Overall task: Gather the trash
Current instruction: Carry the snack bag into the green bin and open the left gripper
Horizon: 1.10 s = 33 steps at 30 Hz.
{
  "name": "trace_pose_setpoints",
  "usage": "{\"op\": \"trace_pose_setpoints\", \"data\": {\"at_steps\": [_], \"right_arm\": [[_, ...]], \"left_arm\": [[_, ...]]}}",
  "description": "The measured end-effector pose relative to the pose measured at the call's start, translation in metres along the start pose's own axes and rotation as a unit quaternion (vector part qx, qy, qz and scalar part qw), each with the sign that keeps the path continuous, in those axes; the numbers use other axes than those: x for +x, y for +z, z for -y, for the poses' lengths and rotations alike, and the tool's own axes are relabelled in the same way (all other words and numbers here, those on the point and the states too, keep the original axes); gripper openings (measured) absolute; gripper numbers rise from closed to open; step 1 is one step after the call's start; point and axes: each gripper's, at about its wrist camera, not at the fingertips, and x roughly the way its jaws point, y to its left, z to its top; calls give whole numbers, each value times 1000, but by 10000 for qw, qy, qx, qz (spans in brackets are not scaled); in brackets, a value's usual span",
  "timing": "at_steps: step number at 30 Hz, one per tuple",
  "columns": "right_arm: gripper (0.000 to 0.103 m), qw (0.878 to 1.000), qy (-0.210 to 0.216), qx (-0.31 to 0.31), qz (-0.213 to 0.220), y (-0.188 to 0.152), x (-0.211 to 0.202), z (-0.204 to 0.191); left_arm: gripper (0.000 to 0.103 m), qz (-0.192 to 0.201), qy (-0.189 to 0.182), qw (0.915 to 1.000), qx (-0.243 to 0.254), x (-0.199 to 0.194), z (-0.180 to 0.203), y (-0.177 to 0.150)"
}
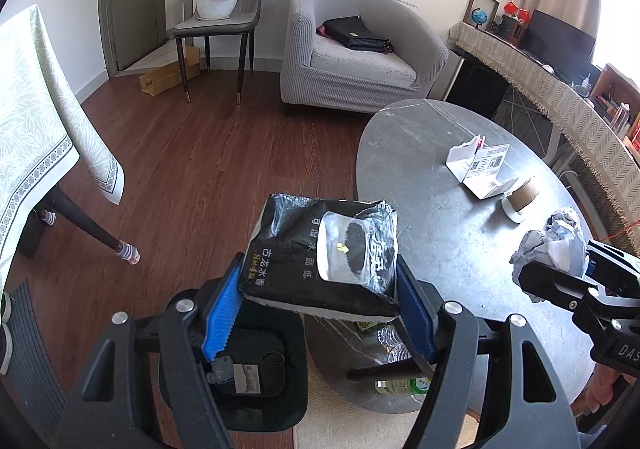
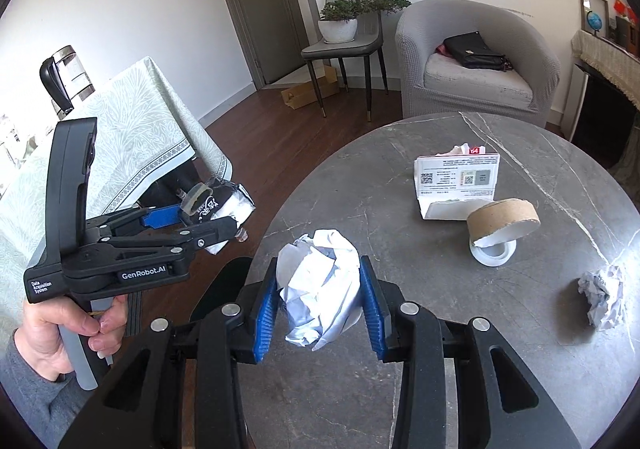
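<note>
My left gripper is shut on a black tissue pack and holds it in the air above a black trash bin on the floor, left of the grey round table. The right wrist view shows the same gripper with the pack. My right gripper is shut on a crumpled white paper ball over the table's near left part. That ball also shows in the left wrist view.
On the table lie a torn white carton, a cardboard tape roll and another crumpled paper. A cloth-covered table stands left. Bottles lie under the round table. A grey armchair and a chair with a plant stand behind.
</note>
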Motion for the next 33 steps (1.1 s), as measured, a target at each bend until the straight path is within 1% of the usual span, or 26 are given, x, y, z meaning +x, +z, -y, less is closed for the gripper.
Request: {"op": "trace_pose_setpoints", "data": {"at_steps": [5, 9, 14, 21, 24, 28, 33], "right_arm": [[38, 9998, 149, -163, -14, 3, 4, -17], [38, 9994, 332, -105, -6, 6, 9, -27], [38, 9987, 406, -298, -56, 8, 18, -47], [38, 9979, 445, -422, -199, 7, 33, -64], [38, 9976, 455, -430, -285, 5, 41, -71], [38, 9967, 478, -482, -434, 3, 56, -84], [38, 9950, 484, -578, -661, -3, 75, -96]], "left_arm": [[73, -269, 251, 9993, -65, 13, -21, -13], [73, -520, 374, 9976, -257, 25, -45, -26], [73, -830, 380, 9945, -521, 43, -72, -46], [73, -1274, 504, 9868, -865, 65, -108, -76], [73, -1431, 595, 9841, -873, 71, -117, -84], [73, -1592, 564, 9825, -791, 76, -122, -93], [73, -1913, 516, 9784, -588, 86, -120, -105]]}}
